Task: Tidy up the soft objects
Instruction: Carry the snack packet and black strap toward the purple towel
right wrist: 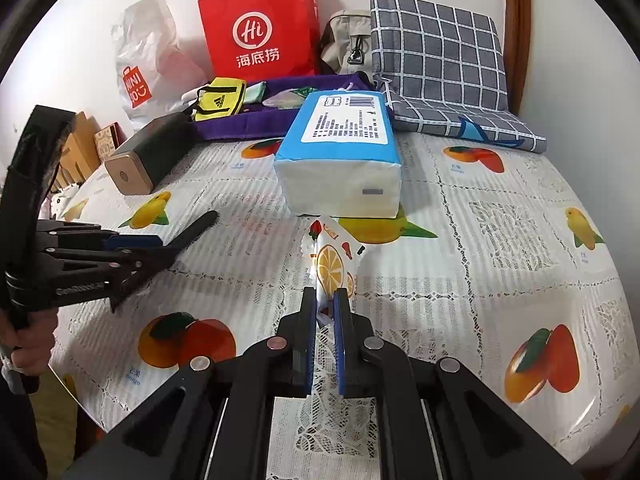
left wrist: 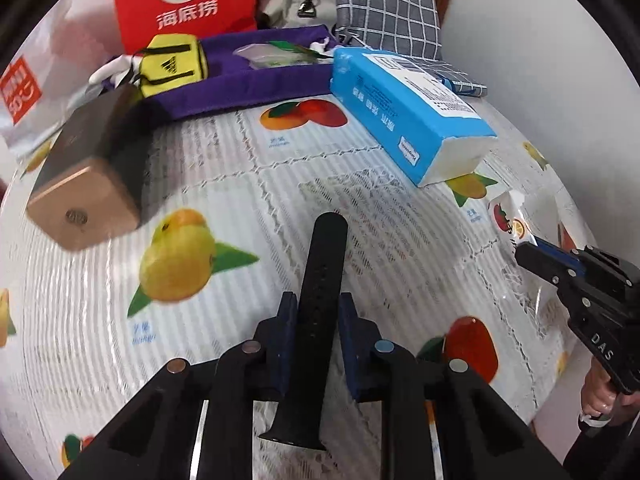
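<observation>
Left gripper (left wrist: 318, 312): pinching the black strap (left wrist: 316, 300), low centre of the frame.
Right gripper (right wrist: 323, 300): pressed on a fruit-print pouch (right wrist: 330, 264), mid-frame.
Advice: lift the strap slowly — the free end may droop.
Surface: fruit-print tablecloth (right wrist: 500, 216); tissue pack (right wrist: 340, 160) above centre.
Room: bags against a white wall.

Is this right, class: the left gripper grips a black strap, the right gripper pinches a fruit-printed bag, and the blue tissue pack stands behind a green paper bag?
One detail is wrong. The paper bag is red, not green, as the right wrist view shows. The rest holds: the left gripper grips the black strap, the right gripper pinches the fruit-printed bag, and the blue tissue pack lies before it.
</observation>
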The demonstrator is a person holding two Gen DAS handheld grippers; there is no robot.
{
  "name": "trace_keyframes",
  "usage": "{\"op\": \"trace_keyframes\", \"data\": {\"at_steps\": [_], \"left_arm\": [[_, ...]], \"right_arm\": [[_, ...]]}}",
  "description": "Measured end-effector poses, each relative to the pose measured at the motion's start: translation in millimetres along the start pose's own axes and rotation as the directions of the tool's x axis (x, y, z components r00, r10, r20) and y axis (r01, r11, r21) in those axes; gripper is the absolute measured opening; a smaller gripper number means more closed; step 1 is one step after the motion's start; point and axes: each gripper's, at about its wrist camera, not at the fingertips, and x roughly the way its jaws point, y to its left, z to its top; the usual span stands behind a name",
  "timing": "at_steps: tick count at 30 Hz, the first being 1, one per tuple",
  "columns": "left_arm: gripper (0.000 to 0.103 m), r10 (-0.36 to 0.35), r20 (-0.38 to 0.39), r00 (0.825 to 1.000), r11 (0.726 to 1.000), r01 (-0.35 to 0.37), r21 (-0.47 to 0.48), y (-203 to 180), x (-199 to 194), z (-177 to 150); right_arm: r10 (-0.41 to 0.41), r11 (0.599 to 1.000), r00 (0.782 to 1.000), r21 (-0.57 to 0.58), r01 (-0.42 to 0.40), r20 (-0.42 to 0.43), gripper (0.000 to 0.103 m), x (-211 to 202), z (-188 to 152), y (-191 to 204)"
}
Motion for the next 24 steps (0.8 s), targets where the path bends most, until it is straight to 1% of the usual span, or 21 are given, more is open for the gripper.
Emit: {"op": "trace_keyframes", "data": {"at_steps": [5, 9, 15, 20, 24], "left_arm": [[0.020, 0.004, -0.003, 1.000, 0.999, -0.004, -0.051, 9, -12, -14], [0.020, 0.002, 0.028, 1.000, 0.996, 0.000, -0.093, 19, -28, -22], [0.020, 0.028, 0.050, 0.998, 0.993, -0.022, -0.112, 26, -48, -29], [0.020, 0.047, 0.069, 0.996, 0.992, -0.039, -0.123, 29, -60, -29], [0.020, 0.049, 0.082, 0.995, 0.990, -0.038, -0.136, 31, -70, -26]], "right_arm": [[0.014, 1.000, 1.000, -0.001, -0.014, -0.005, 0.008, -6, 3, 4], [0.013, 1.000, 1.000, -0.004, -0.013, 0.002, 0.008, -12, 4, 8], [0.020, 1.000, 1.000, -0.016, -0.020, 0.011, 0.008, -18, 9, 18], [0.032, 0.999, 0.999, -0.039, -0.031, 0.030, 0.008, -29, 15, 28], [0.037, 0.998, 0.999, -0.047, -0.035, 0.036, 0.008, -36, 20, 32]]}}
